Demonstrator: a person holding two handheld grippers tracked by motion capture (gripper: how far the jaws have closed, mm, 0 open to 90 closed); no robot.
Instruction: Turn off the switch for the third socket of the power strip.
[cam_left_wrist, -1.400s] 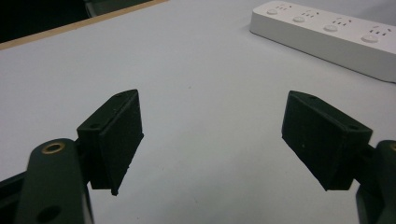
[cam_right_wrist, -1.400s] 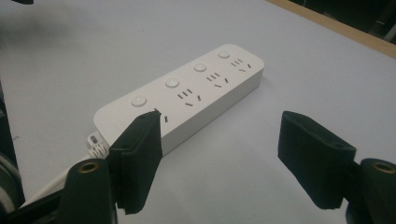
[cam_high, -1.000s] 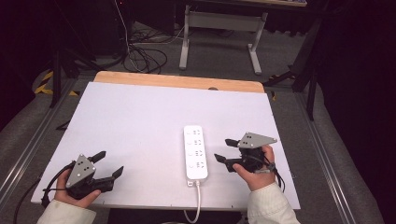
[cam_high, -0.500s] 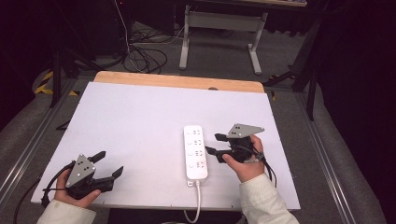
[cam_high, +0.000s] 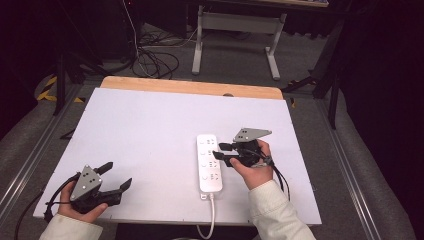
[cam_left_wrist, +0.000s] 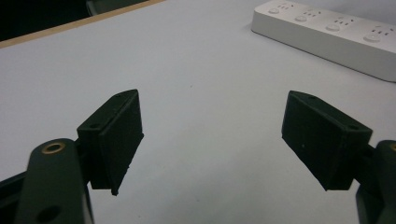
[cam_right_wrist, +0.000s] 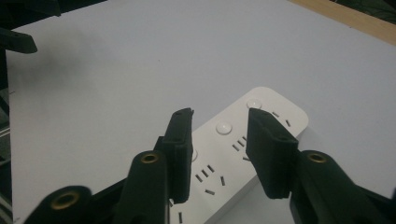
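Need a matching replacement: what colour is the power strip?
White, clearest in the high view: power strip.

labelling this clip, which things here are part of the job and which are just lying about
In the job:
- power strip with its cord
- right gripper, jaws over the strip, just been closing, not gripping it

Lying about:
- left gripper, open, idle over the table
- floor cables
- metal stand

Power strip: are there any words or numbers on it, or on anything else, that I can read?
None can be read. The white power strip shows round buttons and slot holes, with no letters or numbers. The grey plates on the claws and the white table carry no writing either.
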